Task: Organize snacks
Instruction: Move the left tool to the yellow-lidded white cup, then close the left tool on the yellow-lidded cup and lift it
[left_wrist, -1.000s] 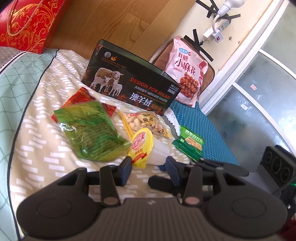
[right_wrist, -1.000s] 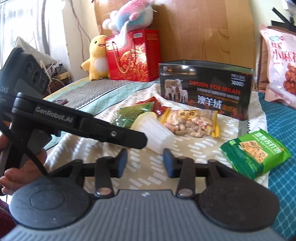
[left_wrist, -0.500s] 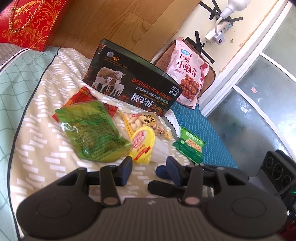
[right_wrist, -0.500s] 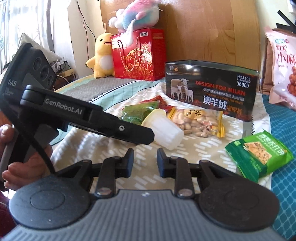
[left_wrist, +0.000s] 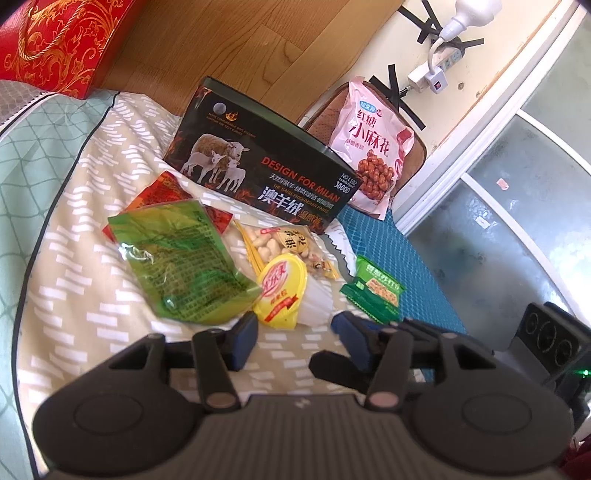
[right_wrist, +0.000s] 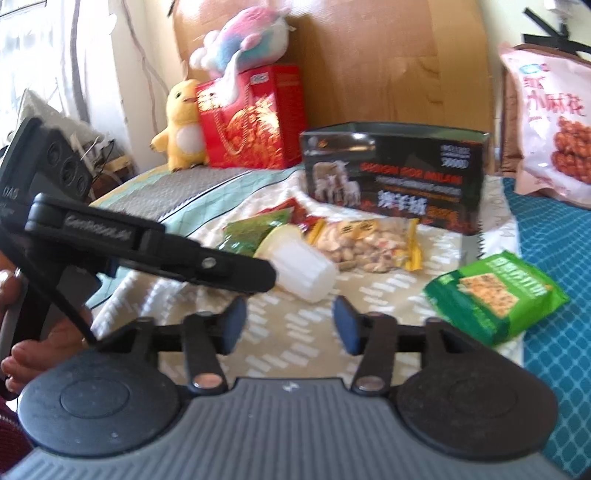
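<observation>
Red packet (left_wrist: 162, 192) mostly hidden under green packet (left_wrist: 177, 258) (label perhaps unreadable).

Green cracker packet (left_wrist: 373, 291) — yellow-lidded jelly cup (left_wrist: 282, 290).

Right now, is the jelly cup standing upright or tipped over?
Tipped over. The jelly cup lies on its side on the bedspread, yellow lid facing sideways in the left wrist view.

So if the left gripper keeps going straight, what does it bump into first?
Probably the jelly cup with the yellow lid, lying just ahead of the open left gripper. Depth is hard to judge, so it might touch the bedspread first.
</observation>
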